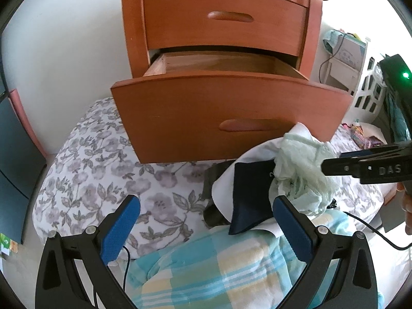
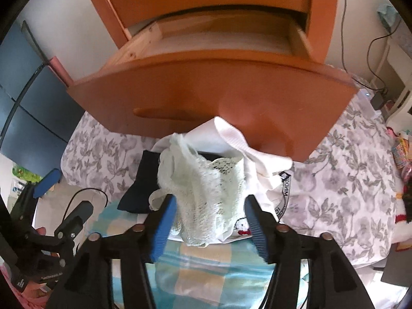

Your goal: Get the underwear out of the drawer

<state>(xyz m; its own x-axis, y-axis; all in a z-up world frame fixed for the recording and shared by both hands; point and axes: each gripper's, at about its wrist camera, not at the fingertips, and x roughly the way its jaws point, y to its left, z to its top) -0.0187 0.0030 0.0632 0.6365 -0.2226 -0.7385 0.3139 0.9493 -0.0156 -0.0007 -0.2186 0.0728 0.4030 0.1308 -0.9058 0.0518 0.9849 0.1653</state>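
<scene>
Right gripper (image 2: 209, 219) jaws apart, pale green lace underwear (image 2: 206, 190) between the blue pads, resting on a pile of white and dark clothes (image 1: 247, 193) on the bed (image 1: 97, 159). Left gripper (image 1: 206, 229) wide apart, nothing in it. Lower drawer (image 1: 226, 110) pulled out over the bed (visible interior bare wood); upper drawer (image 1: 224, 18) closed.

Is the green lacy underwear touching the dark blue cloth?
Touching. The left wrist view shows the green lacy underwear lying on the edge of the dark blue cloth, no gap.
</scene>
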